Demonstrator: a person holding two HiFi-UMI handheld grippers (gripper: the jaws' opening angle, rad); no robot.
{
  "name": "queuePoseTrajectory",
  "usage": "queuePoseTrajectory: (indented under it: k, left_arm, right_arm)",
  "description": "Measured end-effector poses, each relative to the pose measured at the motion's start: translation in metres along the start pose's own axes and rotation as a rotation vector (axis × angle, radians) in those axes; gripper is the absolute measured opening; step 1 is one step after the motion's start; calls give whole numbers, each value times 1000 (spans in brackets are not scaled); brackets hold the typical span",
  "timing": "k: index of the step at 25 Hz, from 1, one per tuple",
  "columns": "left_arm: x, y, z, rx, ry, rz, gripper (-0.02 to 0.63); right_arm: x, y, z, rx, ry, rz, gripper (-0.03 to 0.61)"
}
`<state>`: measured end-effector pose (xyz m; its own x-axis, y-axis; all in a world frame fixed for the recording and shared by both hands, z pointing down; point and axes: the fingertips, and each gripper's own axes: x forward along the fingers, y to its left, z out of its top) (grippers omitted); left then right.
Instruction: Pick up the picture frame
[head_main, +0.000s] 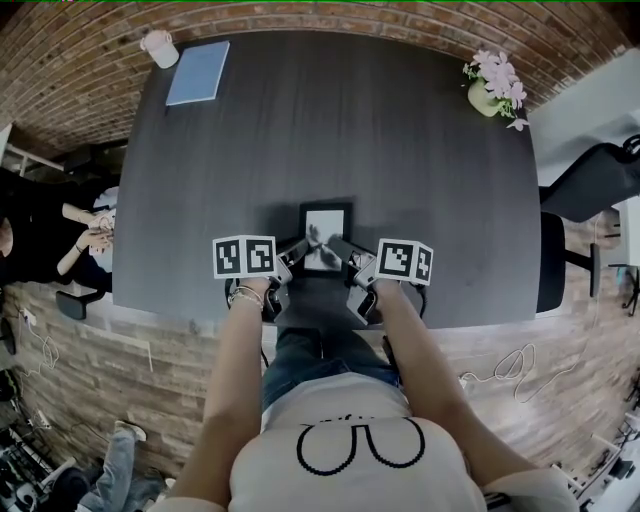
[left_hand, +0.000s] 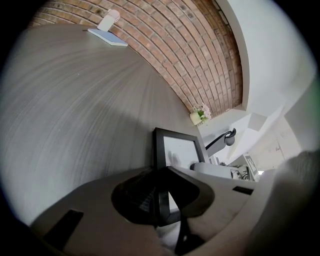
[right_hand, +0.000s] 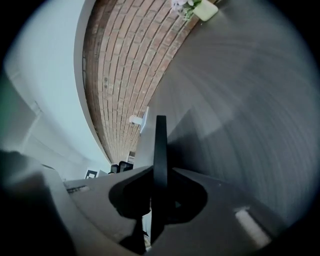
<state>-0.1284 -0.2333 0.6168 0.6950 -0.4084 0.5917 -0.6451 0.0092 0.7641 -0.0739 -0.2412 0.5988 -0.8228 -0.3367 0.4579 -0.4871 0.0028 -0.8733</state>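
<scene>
picture frame (head_main: 325, 237): at near edge of table (head_main: 300, 120), between both grippers. left gripper (head_main: 297, 250): clamped on its left border. right gripper (head_main: 341, 248): clamped on its right border. status: grasp made; the lift seemingly remains.

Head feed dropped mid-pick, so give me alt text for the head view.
From above, the left gripper and right gripper each clamp a side of a black picture frame near the front edge of a dark table. A blue notebook and cup sit at its far left corner, a flower pot at far right.
</scene>
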Motion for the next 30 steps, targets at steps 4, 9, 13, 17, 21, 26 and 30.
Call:
queuePoseTrajectory:
  k: [4, 9, 13, 17, 21, 26, 30]
  left_arm:
    - [-1, -1, 0, 19, 5, -5, 73]
    - [-2, -2, -2, 24, 14, -12, 80]
    - [-11, -6, 5, 25, -27, 7, 174]
    - [-26, -16, 16, 41, -68, 12, 256]
    - [-42, -26, 28, 79, -112, 17, 255]
    - [-63, -35, 45, 165, -192, 77, 255]
    - [-78, -49, 52, 239, -236, 99, 255]
  right_arm:
    - [0, 1, -1, -7, 6, -2, 40]
    - [-1, 0, -1, -15, 0, -18, 40]
    - [-2, 1, -2, -25, -3, -22, 40]
    - [-3, 3, -2, -27, -16, -17, 38]
    - [-5, 10, 0, -42, -35, -13, 34]
    - [-12, 25, 3, -74, -63, 6, 32]
    - [-22, 49, 8, -136, -97, 34, 32]
